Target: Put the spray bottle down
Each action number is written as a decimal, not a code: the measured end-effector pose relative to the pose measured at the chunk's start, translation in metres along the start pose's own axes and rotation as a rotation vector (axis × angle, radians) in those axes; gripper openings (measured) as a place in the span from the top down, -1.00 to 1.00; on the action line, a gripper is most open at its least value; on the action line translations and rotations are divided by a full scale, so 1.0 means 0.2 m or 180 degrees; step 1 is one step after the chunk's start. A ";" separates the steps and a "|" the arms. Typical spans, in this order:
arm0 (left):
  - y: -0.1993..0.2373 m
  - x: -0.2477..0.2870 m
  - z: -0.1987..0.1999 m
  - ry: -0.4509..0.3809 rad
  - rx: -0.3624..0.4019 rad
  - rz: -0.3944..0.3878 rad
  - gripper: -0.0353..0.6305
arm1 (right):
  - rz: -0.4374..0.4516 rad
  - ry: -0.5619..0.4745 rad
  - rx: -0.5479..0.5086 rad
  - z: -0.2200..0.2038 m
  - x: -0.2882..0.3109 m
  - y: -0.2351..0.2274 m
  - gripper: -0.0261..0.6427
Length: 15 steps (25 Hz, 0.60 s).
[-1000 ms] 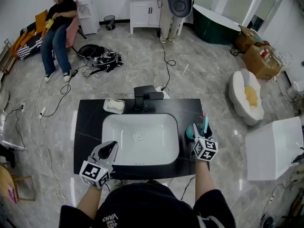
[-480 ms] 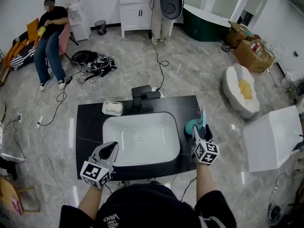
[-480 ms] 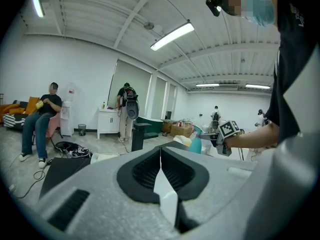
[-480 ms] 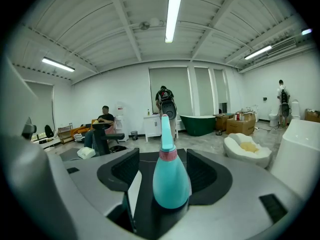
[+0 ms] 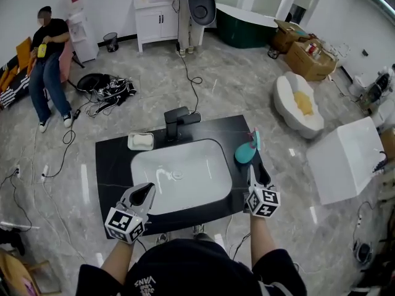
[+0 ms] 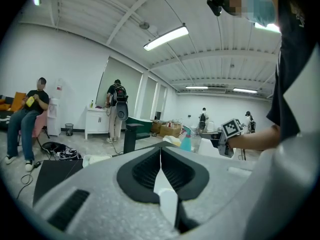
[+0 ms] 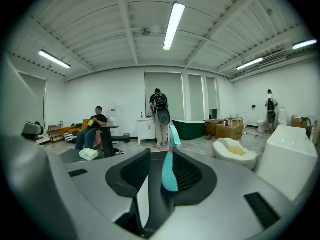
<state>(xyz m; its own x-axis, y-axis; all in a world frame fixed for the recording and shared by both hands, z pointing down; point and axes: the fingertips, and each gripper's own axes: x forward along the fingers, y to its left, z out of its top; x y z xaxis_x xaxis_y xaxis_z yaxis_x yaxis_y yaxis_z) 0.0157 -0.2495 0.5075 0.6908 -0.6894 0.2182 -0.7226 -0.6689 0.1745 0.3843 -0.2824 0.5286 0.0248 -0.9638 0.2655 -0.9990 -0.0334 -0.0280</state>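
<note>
The teal spray bottle (image 5: 247,151) stands upright on the black counter (image 5: 111,165), just right of the white sink (image 5: 213,193). My right gripper (image 5: 257,176) hangs a short way back from it, near the counter's front edge. Its jaws are closing with nothing between them. In the right gripper view the bottle (image 7: 170,174) shows ahead through the gap of that gripper (image 7: 159,160), untouched. My left gripper (image 5: 141,195) hovers at the sink's front left rim, shut and empty (image 6: 161,156). The left gripper view also shows the bottle (image 6: 186,141) off to the right.
A black faucet (image 5: 179,121) and a white soap dish (image 5: 141,141) stand behind the basin. A white box-like unit (image 5: 345,159) sits on the floor to the right. Cables (image 5: 111,88) lie on the floor beyond the counter, and a person (image 5: 46,54) sits at far left.
My right gripper has let go of the spray bottle and drawn back toward me, leaving it standing on the counter. Its jaws have narrowed. The left gripper has stayed put.
</note>
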 end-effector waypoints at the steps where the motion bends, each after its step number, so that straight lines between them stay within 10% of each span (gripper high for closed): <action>1: 0.00 -0.01 0.00 -0.0006 0.0004 -0.0039 0.83 | -0.0053 -0.0022 -0.0010 0.00 -0.03 0.01 0.53; 15: -0.07 -0.15 0.01 -0.0088 0.0185 -0.0553 0.83 | -0.0222 -0.0281 0.0273 -0.02 -0.59 0.39 0.91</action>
<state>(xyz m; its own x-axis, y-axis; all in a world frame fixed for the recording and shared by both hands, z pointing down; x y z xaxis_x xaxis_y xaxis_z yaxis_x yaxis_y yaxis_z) 0.0055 -0.2203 0.4965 0.8060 -0.5689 0.1631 -0.5903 -0.7929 0.1513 0.3043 -0.1708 0.4994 0.1010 -0.9777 0.1840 -0.9881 -0.1201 -0.0957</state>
